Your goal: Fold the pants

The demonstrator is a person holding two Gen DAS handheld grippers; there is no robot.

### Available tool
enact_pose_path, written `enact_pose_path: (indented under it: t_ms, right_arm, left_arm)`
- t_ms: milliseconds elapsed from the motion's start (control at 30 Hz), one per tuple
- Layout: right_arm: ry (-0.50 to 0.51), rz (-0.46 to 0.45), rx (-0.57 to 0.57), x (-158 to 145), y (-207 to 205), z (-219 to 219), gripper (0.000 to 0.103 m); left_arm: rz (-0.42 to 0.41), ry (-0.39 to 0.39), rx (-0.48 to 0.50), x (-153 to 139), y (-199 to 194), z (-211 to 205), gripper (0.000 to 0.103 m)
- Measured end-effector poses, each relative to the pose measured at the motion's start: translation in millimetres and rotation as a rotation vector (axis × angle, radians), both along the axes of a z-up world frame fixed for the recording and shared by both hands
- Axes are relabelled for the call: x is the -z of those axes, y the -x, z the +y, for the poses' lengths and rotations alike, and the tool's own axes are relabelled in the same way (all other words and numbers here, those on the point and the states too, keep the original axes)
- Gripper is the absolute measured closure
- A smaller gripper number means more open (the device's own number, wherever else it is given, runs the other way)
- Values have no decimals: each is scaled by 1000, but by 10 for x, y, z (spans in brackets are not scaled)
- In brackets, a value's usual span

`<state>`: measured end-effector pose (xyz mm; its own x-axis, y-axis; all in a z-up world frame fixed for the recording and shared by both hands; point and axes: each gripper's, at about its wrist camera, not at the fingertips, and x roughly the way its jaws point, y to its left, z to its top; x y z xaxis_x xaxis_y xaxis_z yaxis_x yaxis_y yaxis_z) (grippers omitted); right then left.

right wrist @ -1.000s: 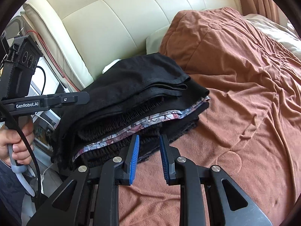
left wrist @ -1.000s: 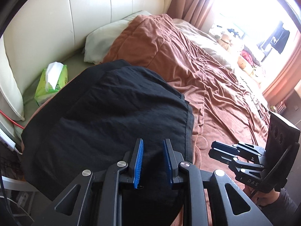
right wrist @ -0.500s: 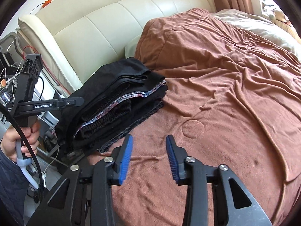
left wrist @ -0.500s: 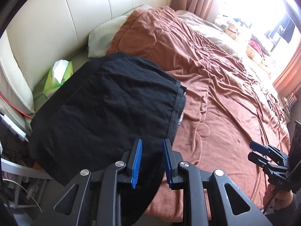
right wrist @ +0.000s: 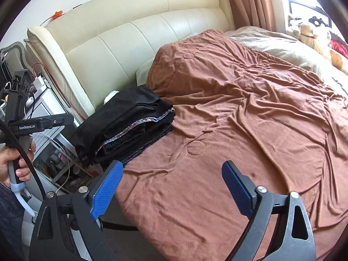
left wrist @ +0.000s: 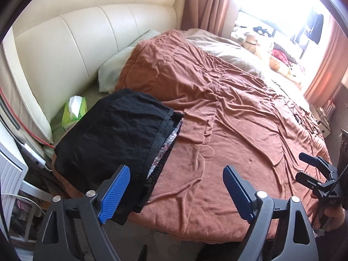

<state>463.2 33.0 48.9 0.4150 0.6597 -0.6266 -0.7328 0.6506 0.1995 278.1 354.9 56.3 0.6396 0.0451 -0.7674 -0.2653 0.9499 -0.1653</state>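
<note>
1. Two grippers, left gripper (left wrist: 176, 187) and right gripper (right wrist: 173, 186), have just spread wide, holding nothing.
2. Folded black fabric pants (left wrist: 113, 134) lie stacked at the brown bedspread's (left wrist: 228, 119) corner, up-left of both, nearer the left.

The pants (left wrist: 113, 139) hide part of the tissue pack (left wrist: 74, 113); glare washes out the window (left wrist: 280, 6).

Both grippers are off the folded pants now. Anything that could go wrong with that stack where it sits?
The folded black pants sit at the corner of the bed, one end drooping past the edge, so they may slide off. The layers look loosely stacked and could slump. The open left gripper is close enough to snag them.
</note>
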Motion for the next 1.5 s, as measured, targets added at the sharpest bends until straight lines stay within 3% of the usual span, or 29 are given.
enact_pose_path:
  t_ms: [67,133,300,633,733,1067,1500]
  right_arm:
    - [-7,-23,19,-115,106,-142,0]
    - [-17,-34,41,-211,209,-277,0]
    - [-18,-64,93,-404,482,-612,0]
    - [-55,-96,91,-711,1052,-1238,0]
    - [-68,-104,84,-764,1211,-1465,0]
    - [-71,-158,133,-834,1665,-2176,0]
    - [-79,-191,173,-717,2173,-2718,0]
  left_arm:
    - [-13,-4,19,-124,65,-122,3]
    - [-21,-25,44,-235,112,-267,1]
    - [-30,-58,81,-429,290,-612,1]
    - [-89,-81,98,-736,714,-1161,1]
    - [-113,-122,119,-809,876,-1419,1]
    - [-184,-142,159,-816,1295,-1976,1]
    - [-307,-162,172,-684,1765,-2667,1]
